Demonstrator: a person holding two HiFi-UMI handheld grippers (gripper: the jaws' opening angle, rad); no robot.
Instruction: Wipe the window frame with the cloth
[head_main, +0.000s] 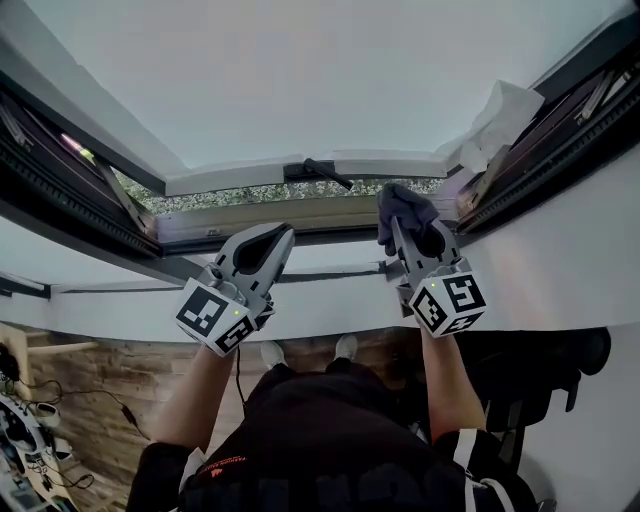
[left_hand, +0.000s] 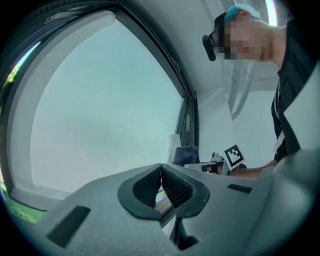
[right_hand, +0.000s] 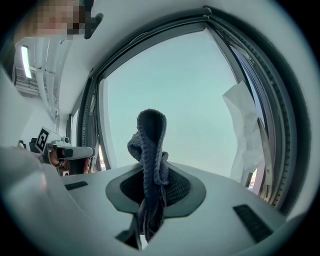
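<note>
A tilted-open window fills the head view, its white sash frame (head_main: 260, 177) overhead and a black handle (head_main: 322, 171) at its lower edge. My right gripper (head_main: 405, 222) is shut on a dark blue-grey knitted cloth (head_main: 402, 205), held up just below the sash near the handle. From the right gripper view the cloth (right_hand: 150, 150) bunches between the jaws and sticks up in front of the glass. My left gripper (head_main: 268, 238) is level with it to the left, jaws closed on nothing; its pads (left_hand: 161, 186) meet in the left gripper view.
A crumpled white sheet (head_main: 497, 122) is tucked in the upper right corner of the window opening, also seen as white material (right_hand: 245, 135) in the right gripper view. Dark hinge arms (head_main: 120, 195) run along both sides. A wooden floor (head_main: 100, 380) and cables lie below left.
</note>
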